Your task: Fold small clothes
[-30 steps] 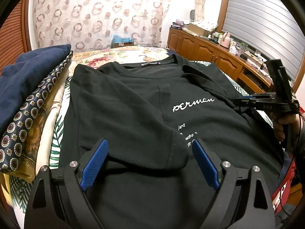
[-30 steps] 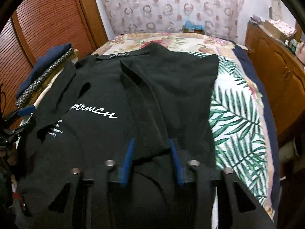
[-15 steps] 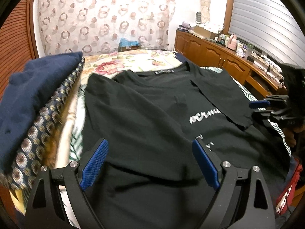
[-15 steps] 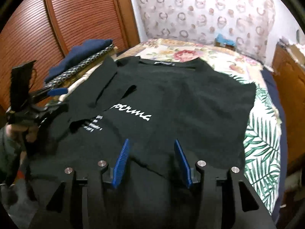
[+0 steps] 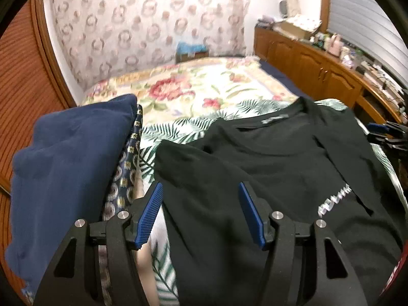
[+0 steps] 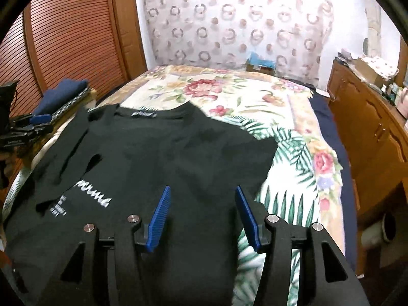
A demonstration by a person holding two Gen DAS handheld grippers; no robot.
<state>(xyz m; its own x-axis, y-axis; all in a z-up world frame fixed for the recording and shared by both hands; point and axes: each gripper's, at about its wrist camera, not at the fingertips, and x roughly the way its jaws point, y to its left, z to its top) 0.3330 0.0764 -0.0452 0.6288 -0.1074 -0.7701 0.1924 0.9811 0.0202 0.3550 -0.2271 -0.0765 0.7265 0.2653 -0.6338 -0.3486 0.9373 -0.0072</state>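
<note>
Black T-shirt (image 6: 158,158) print partly hidden under a folded sleeve (image 6: 63,163), letters blurred

Far half of the floral bedspread (image 6: 255,97) lies bare: you have open passage there. Left edge is blocked by the folded clothes stack (image 5: 66,168), just beside the black T-shirt (image 5: 267,178). Wooden cabinets (image 6: 369,132) hem in your right; louvred doors (image 6: 63,38) far left.

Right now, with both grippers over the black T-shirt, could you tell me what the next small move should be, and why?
Probably lower the left gripper onto the black T-shirt at its near left edge and pinch it. Its jaws have just been closing but hold nothing, the edge lies between them, and that side looks unfolded. The right gripper, just opened, is also empty.
</note>
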